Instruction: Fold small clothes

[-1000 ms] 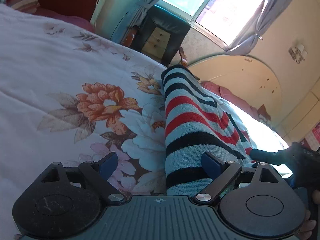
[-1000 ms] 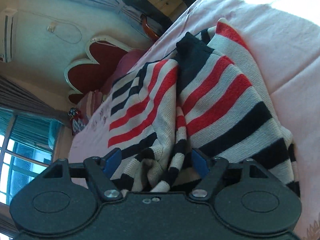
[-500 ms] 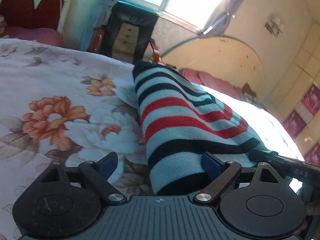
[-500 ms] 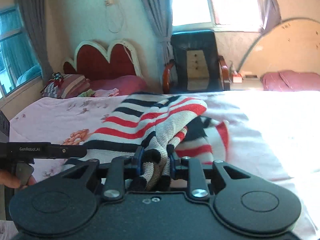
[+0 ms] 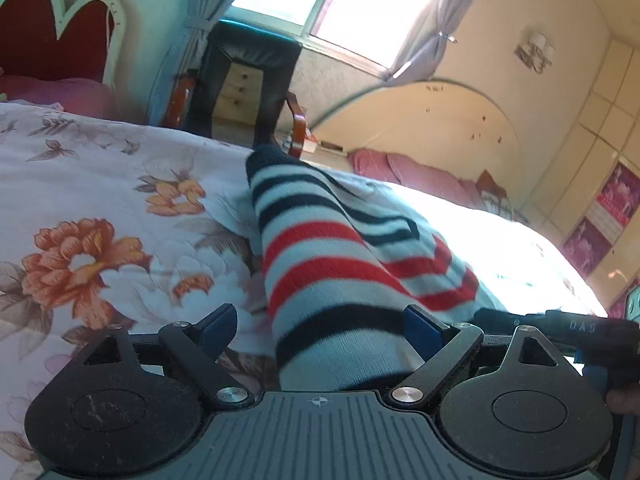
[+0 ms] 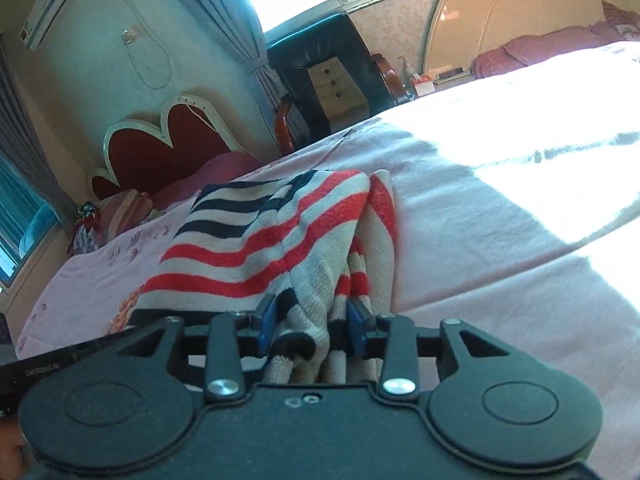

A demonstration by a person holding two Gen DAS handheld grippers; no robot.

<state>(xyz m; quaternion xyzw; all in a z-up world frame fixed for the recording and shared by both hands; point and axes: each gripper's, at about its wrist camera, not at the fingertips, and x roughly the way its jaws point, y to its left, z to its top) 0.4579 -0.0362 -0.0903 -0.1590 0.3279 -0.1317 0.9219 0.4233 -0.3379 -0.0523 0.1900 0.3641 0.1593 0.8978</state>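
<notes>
The right gripper [image 6: 311,326], jaws just reopening, loosely pinched the bunched striped sweater [image 6: 256,248] on the bed [image 6: 500,220]; the left gripper [image 5: 320,330] gaped wide around its edge.

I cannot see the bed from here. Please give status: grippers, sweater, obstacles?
Left gripper open, sweater edge between its fingers, not pinched. Right gripper just easing open, bunched sweater fold between its pads. Floral bedspread under it; nothing in the way.

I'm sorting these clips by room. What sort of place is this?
A home bedroom, most likely. A striped knit garment lies on a bed with a floral bedspread and a red heart-shaped headboard; a second bed with a pink pillow stands beyond, under a curtained window.
</notes>
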